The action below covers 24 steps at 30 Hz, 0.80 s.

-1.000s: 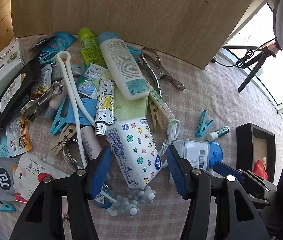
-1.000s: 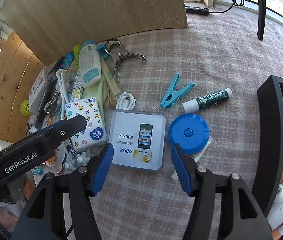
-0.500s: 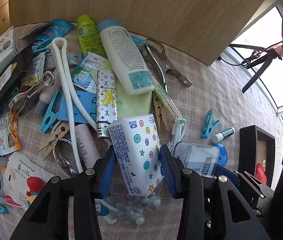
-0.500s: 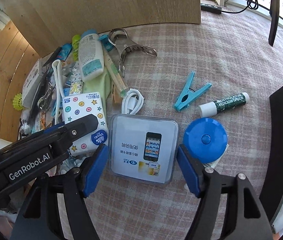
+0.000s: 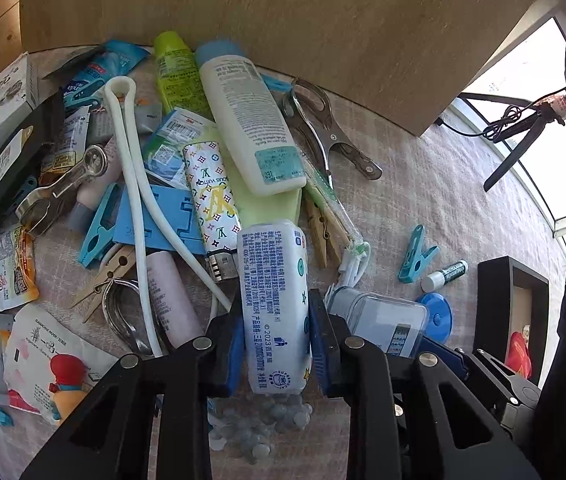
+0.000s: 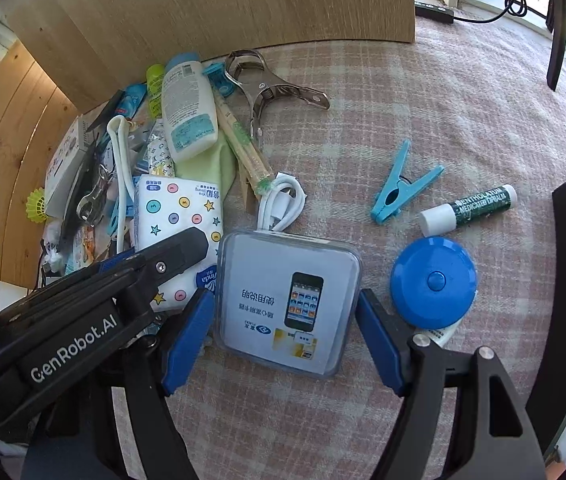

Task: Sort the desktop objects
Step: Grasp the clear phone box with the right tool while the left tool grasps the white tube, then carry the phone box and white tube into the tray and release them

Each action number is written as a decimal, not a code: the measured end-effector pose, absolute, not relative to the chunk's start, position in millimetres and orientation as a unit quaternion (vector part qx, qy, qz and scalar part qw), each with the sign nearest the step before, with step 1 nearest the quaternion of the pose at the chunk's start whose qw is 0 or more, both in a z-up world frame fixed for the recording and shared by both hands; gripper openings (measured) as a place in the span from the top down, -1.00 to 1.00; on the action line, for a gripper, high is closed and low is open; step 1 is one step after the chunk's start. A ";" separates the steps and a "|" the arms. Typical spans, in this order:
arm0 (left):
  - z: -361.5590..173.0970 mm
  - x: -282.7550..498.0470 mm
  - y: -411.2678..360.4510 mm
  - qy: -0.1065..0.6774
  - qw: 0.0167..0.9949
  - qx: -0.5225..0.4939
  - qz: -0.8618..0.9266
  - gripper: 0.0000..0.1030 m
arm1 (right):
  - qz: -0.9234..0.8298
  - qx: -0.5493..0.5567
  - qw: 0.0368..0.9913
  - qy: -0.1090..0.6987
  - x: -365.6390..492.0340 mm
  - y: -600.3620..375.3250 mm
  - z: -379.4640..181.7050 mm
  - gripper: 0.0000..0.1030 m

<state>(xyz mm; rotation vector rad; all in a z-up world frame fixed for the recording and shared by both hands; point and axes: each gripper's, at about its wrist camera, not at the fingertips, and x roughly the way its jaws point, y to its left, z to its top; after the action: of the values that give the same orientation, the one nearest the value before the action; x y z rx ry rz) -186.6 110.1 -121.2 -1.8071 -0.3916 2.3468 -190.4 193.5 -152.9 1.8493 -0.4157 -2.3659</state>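
While the left gripper pinches the tissue pack at lower centre, long axis running along its fingers, the right gripper stands open astride the clear plastic case, not gripping.

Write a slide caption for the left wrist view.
Left gripper clamps a star-patterned tissue pack at the edge of a cluttered pile on the checked tablecloth.
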 end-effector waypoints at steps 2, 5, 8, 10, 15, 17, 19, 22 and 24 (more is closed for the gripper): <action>-120.4 -186.4 107.4 -0.135 0.076 -0.600 0.785 0.52 | -0.781 0.610 0.049 -0.127 -194.0 187.5 -153.2 -0.40; -119.8 -186.2 105.5 -0.136 0.076 -0.597 0.787 0.53 | -0.782 0.611 0.048 -0.115 -197.4 180.6 -155.6 -0.40; -119.2 -184.7 105.3 -0.133 0.077 -0.595 0.789 0.53 | -0.779 0.617 0.045 -0.103 -200.0 173.5 -163.8 -0.43; -119.2 -184.0 106.6 -0.133 0.078 -0.594 0.790 0.54 | -0.777 0.622 0.044 -0.093 -200.9 170.2 -169.2 -0.44; -113.4 -180.8 101.8 -0.139 0.081 -0.588 0.793 0.54 | -0.779 0.616 0.043 -0.111 -196.0 172.2 -168.2 -0.40; -107.9 -179.0 98.6 -0.142 0.082 -0.582 0.796 0.55 | -0.781 0.611 0.047 -0.120 -190.4 176.6 -163.8 -0.40; -101.6 -176.6 95.9 -0.147 0.085 -0.577 0.799 0.55 | -0.785 0.604 0.053 -0.126 -183.5 182.6 -156.3 -0.40; -92.1 -172.0 93.9 -0.151 0.093 -0.570 0.802 0.55 | -0.795 0.589 0.061 -0.133 -165.3 202.4 -140.5 -0.40; -85.1 -167.8 94.5 -0.153 0.099 -0.566 0.804 0.55 | -0.801 0.579 0.059 -0.139 -157.4 214.0 -131.6 -0.40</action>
<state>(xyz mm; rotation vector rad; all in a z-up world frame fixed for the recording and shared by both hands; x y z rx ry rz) -167.8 94.5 -85.1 -1.6734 -0.4524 2.3787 -157.4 214.0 -131.6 1.7549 -0.4218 -2.4263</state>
